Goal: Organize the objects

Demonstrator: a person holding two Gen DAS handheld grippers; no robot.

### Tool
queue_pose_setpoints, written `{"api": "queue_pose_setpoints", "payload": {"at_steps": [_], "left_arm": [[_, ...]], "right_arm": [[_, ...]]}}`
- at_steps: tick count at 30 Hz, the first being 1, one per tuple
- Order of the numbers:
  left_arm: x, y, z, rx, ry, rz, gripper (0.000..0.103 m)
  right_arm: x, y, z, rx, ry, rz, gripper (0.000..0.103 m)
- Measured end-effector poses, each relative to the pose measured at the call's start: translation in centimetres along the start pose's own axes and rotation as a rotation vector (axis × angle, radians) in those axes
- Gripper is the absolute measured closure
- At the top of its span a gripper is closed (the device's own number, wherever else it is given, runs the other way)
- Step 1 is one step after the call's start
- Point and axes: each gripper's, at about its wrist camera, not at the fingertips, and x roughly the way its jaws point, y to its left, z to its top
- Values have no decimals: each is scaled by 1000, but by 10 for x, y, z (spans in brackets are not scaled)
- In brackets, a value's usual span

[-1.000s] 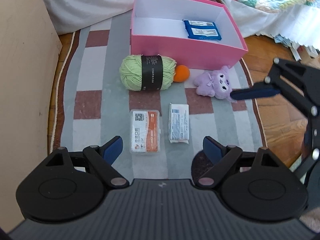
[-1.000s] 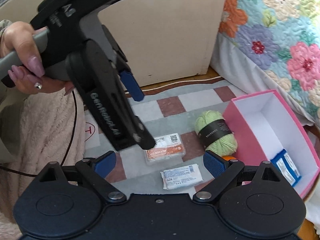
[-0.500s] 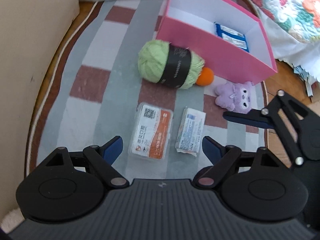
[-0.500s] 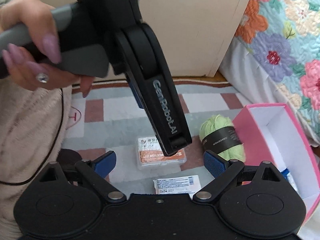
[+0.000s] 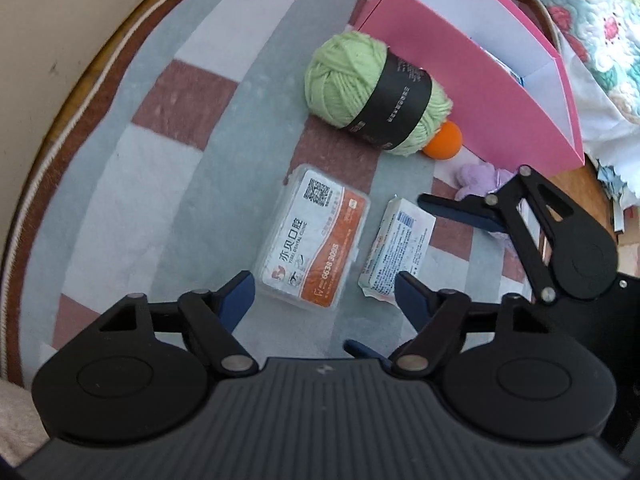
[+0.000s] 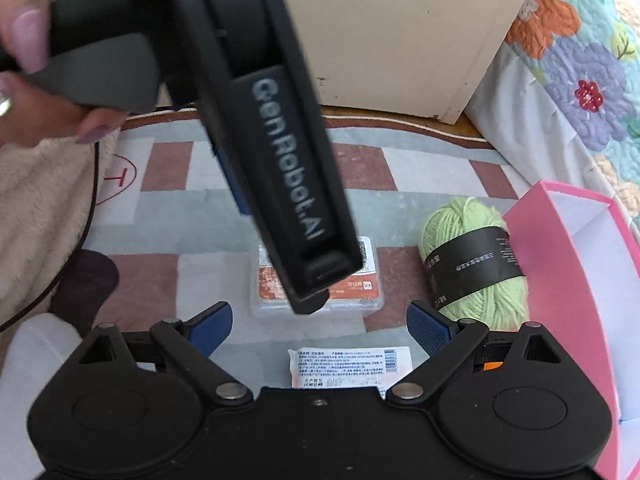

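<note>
Left gripper (image 5: 322, 294) angled steeply down over the checked rug (image 5: 160, 200), jaws apart and just closing in, with the near end of the clear orange-and-white case (image 5: 314, 236) lying between the blue pads but not pressed by them. White sachet (image 5: 396, 254) flat just beside the case, on the side toward the right gripper (image 6: 320, 322). Right gripper also low over the rug, jaws wide, nothing gripped, the sachet below and between its blue fingers (image 6: 426, 328). Green yarn ball (image 5: 372, 92) with a black band farther up the rug, touching a small orange ball (image 5: 444, 140), both against the outer wall of the pink box (image 5: 480, 92) at the rug's far edge. Purple plush toy (image 5: 480, 178) near the box's corner, partly hidden behind a right-gripper finger. Cream cabinet (image 6: 400, 32) past the rug's far side.
</note>
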Motion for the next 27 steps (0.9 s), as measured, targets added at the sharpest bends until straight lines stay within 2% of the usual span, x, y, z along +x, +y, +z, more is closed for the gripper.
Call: {"api": "queue_pose_setpoints", "payload": {"at_steps": [3, 6, 10, 13, 17, 19, 27], "left_arm": [[4, 5, -2, -32, -3, -9, 35], [7, 10, -1, -47, 37, -31, 35], [11, 12, -3, -40, 39, 3, 35], [16, 17, -4, -63, 40, -7, 39], [19, 25, -3, -98, 39, -25, 39], [18, 27, -3, -115, 29, -50, 39], [23, 33, 2, -154, 3, -43, 44]], "right_arm": [[8, -1, 1, 11, -3, 23, 7], [13, 1, 1, 3, -11, 21, 7], [26, -1, 1, 6, 1, -11, 7], [34, -6, 1, 37, 21, 16, 7], [39, -9, 2, 56, 23, 34, 7], [40, -10, 1, 81, 11, 39, 7], [47, -21, -3, 212, 3, 66, 7]]}}
